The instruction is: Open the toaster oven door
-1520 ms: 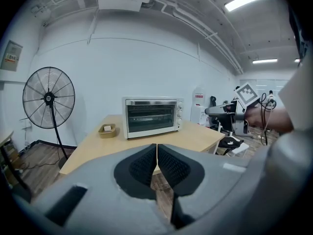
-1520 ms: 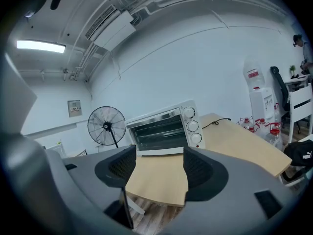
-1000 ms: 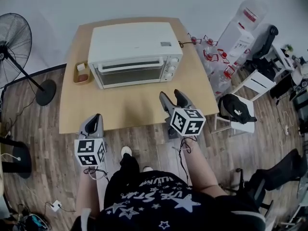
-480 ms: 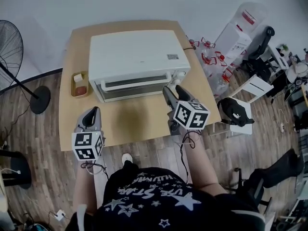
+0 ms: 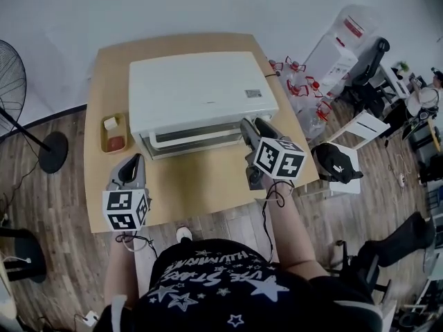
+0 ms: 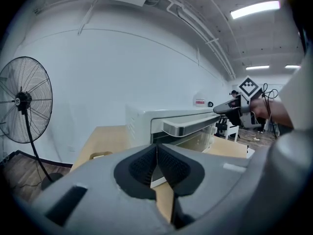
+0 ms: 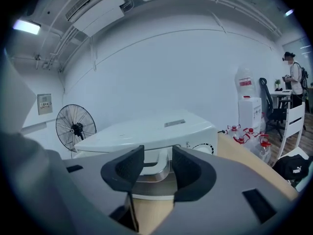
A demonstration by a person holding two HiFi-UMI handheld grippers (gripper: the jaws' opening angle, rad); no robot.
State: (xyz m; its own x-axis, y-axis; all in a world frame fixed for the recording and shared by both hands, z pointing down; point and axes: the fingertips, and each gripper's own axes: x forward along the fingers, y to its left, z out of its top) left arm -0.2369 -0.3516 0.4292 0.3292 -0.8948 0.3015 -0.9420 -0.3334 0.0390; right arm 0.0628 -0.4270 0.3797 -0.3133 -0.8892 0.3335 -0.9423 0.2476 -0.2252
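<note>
My right gripper (image 7: 157, 156) has its jaws partway apart, and they've just been closing down. The right end of the handle (image 7: 159, 169) sits in the gap, but the pads (image 7: 123, 168) aren't pressing on it, so nothing's held. My left gripper (image 6: 156, 148) is pinched together on nothing, near the front left edge of the table (image 5: 194, 185) and well clear of the action.

The toaster oven (image 5: 201, 88) sits mid-table with its door (image 5: 190, 144) facing me and looking shut. The handle is a stiff, smooth metal bar, so I reckon it could be a bit slippery. I'd pinch it square on the bar, ideally closer to the middle than the end bracket. The oven looks light enough to slide toward me if the hinge is stiff.

Left of the oven there's a small tray (image 5: 103, 135) with a white block (image 5: 111, 123) and a reddish bit (image 5: 115, 142) in it. I can't tell what's inside the oven.
</note>
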